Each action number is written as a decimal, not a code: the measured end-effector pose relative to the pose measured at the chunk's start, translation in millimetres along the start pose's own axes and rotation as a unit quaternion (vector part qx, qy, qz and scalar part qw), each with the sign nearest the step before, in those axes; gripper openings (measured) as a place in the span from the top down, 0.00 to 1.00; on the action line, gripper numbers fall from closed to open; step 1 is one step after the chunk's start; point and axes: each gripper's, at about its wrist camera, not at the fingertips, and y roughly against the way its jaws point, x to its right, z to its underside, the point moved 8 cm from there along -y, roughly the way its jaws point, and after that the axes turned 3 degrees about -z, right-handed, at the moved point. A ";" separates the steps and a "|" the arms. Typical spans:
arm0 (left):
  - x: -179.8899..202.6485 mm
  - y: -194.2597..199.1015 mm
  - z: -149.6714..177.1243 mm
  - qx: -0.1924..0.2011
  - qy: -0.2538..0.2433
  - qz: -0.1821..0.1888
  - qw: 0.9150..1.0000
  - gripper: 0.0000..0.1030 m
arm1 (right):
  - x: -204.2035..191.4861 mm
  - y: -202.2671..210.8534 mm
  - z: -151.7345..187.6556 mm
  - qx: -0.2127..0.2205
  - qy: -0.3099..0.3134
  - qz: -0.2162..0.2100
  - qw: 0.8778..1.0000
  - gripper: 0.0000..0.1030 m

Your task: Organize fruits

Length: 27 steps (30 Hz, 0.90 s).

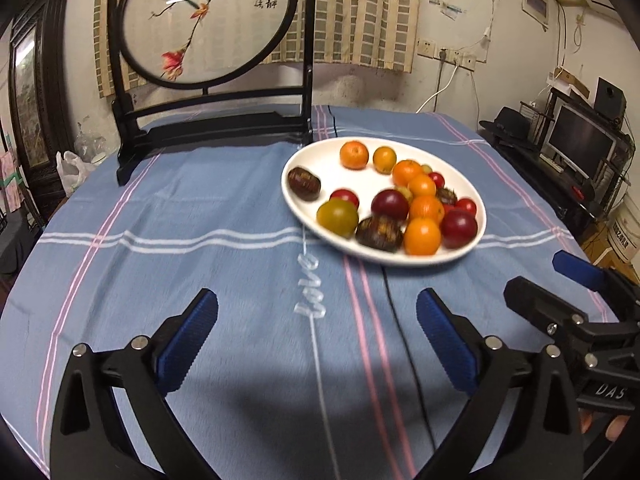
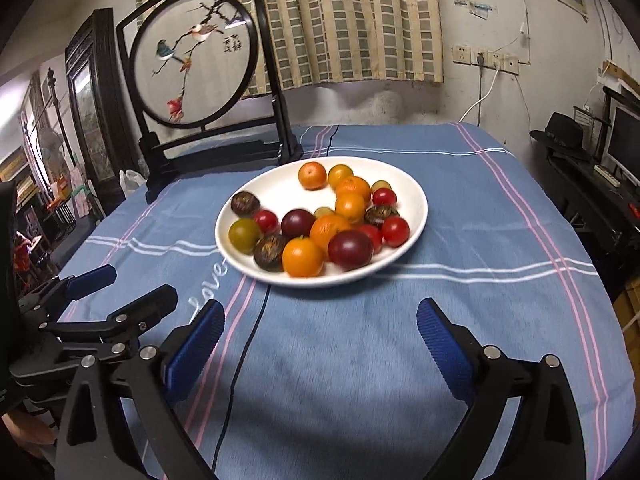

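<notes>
On the blue striped tablecloth (image 2: 360, 340) covering the counter, a white plate (image 2: 416, 196) is holding the mixed fruits.

Both grippers are hovering near the plate with jaws spread wide and gripping nothing: the left gripper (image 1: 316, 344) is pointing at it from the left, the right gripper (image 2: 320, 340) from just beside. Oranges (image 2: 303, 257), dark red plums (image 2: 350, 249), cherry tomatoes (image 2: 395, 231) and a green plum (image 2: 244, 235) are crowding the plate, an embroidered bird screen (image 2: 195, 58) standing behind.
</notes>
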 end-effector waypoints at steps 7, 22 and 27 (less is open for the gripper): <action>-12.1 1.0 27.6 -0.010 0.001 -0.011 1.000 0.05 | 0.0 1.5 34.1 -0.010 0.002 0.007 1.000 0.04; -11.0 -5.5 44.3 -0.031 -0.007 -0.001 0.999 0.05 | 5.0 -6.2 55.8 -0.043 0.021 0.037 0.998 0.04; -8.5 -4.7 44.5 -0.030 -0.012 0.002 0.999 0.05 | 6.2 -6.7 56.5 -0.046 0.020 0.040 0.998 0.04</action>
